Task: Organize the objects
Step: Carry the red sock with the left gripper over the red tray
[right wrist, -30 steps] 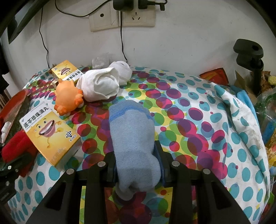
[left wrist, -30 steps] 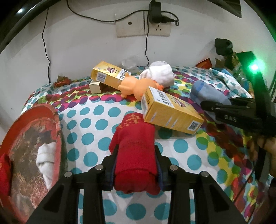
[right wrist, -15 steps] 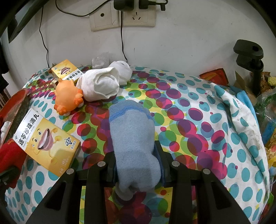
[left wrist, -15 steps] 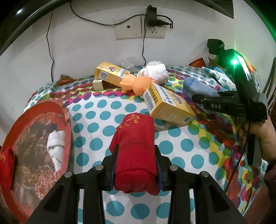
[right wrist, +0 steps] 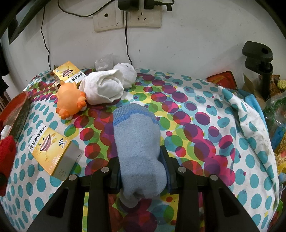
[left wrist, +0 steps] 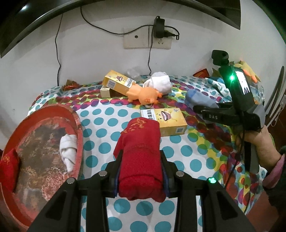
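Note:
My left gripper (left wrist: 140,171) is shut on a rolled red sock (left wrist: 140,151), held above the dotted cloth. To its left lies a round red tray (left wrist: 78,125) holding a white sock (left wrist: 68,149) and another red sock (left wrist: 8,166). My right gripper (right wrist: 142,171) is shut on a rolled blue sock (right wrist: 137,142); it also shows in the left wrist view as the right gripper (left wrist: 200,108), held by a hand (left wrist: 259,141). On the cloth lie a yellow box (right wrist: 49,148), an orange toy (right wrist: 68,100), rolled white socks (right wrist: 103,86) and a second yellow box (right wrist: 68,74).
The table is covered by a dotted cloth (right wrist: 196,125) and stands against a white wall with sockets (right wrist: 125,16) and hanging cables. A black clamp stand (right wrist: 259,60) and bags of clutter (right wrist: 273,110) crowd the right edge. A red wrapper (left wrist: 68,85) lies at the back left.
My left gripper has pulled back and risen with the red sock, so more of the red tray and the yellow box show. The right gripper and blue sock stayed put.

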`<move>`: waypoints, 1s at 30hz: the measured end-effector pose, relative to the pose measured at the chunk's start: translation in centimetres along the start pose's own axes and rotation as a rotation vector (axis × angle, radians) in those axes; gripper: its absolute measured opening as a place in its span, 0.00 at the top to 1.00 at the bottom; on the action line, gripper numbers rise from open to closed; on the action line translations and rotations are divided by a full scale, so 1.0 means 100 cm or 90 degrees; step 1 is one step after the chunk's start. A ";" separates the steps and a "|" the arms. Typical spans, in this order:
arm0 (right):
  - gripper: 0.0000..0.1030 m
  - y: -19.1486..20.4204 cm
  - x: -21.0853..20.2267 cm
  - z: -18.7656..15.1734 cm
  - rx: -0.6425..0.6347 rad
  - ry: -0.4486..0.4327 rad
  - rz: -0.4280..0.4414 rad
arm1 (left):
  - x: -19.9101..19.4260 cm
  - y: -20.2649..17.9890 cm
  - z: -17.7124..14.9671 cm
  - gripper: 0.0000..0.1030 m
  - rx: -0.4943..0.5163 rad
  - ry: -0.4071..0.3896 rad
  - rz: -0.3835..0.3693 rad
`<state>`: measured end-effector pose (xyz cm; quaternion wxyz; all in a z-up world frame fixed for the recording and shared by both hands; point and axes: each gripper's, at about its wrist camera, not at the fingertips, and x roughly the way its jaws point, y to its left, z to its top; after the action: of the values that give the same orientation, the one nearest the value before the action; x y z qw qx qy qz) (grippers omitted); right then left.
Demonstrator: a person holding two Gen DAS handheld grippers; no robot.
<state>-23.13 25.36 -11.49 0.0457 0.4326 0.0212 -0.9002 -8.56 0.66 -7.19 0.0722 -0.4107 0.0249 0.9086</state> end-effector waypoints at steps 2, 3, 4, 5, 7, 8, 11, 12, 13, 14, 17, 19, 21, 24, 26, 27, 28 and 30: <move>0.67 0.000 0.000 0.000 0.000 0.000 0.000 | -0.004 0.003 0.000 0.65 -0.004 -0.004 0.009; 0.67 0.000 0.000 0.000 0.000 0.000 -0.001 | -0.006 0.004 0.001 0.65 -0.004 -0.004 0.009; 0.67 0.000 0.000 0.000 0.000 0.000 -0.001 | -0.008 0.007 0.000 0.65 -0.005 -0.005 0.014; 0.67 0.000 0.000 0.000 0.000 0.000 0.000 | -0.010 0.009 0.000 0.65 -0.007 -0.007 0.021; 0.67 0.000 0.000 0.000 0.000 0.000 -0.001 | -0.013 0.015 -0.001 0.65 -0.012 -0.005 0.027; 0.67 0.001 0.000 0.000 0.000 0.000 -0.002 | -0.014 0.018 -0.002 0.65 -0.016 -0.006 0.030; 0.67 0.000 0.000 0.000 0.001 0.000 -0.002 | -0.020 0.029 -0.004 0.65 -0.031 -0.006 0.037; 0.67 0.001 0.000 0.000 0.001 0.000 -0.002 | -0.021 0.032 -0.005 0.65 -0.037 -0.008 0.041; 0.67 0.002 0.000 0.001 0.000 0.000 -0.002 | -0.024 0.036 -0.005 0.65 -0.041 -0.006 0.039; 0.67 0.001 0.000 0.000 0.001 0.000 -0.003 | -0.025 0.039 -0.005 0.65 -0.045 -0.007 0.042; 0.67 0.002 0.000 0.001 0.001 0.000 -0.003 | -0.032 0.048 -0.006 0.65 -0.055 -0.009 0.055; 0.67 0.001 0.000 0.000 0.001 0.000 -0.003 | -0.038 0.057 -0.006 0.65 -0.061 -0.010 0.063; 0.67 0.002 0.000 0.000 0.001 0.000 -0.004 | -0.043 0.064 -0.007 0.65 -0.063 -0.007 0.069; 0.67 0.003 0.000 0.000 0.001 0.000 -0.005 | -0.050 0.077 -0.009 0.65 -0.067 -0.009 0.090; 0.67 0.002 0.000 0.000 0.002 0.000 -0.004 | -0.054 0.087 -0.011 0.65 -0.082 -0.009 0.097; 0.67 0.003 0.001 0.000 0.002 0.000 -0.005 | -0.055 0.091 -0.012 0.65 -0.087 -0.008 0.100; 0.67 0.003 0.001 0.000 0.002 0.000 -0.005 | -0.057 0.095 -0.013 0.65 -0.094 -0.008 0.106; 0.67 0.003 0.001 0.000 0.002 0.000 -0.006 | -0.060 0.102 -0.015 0.65 -0.098 -0.008 0.111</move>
<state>-23.12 25.05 -11.57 0.0410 0.4325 0.0217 -0.9004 -5.05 -10.22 -3.86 -0.0388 -0.4053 -0.0100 0.9133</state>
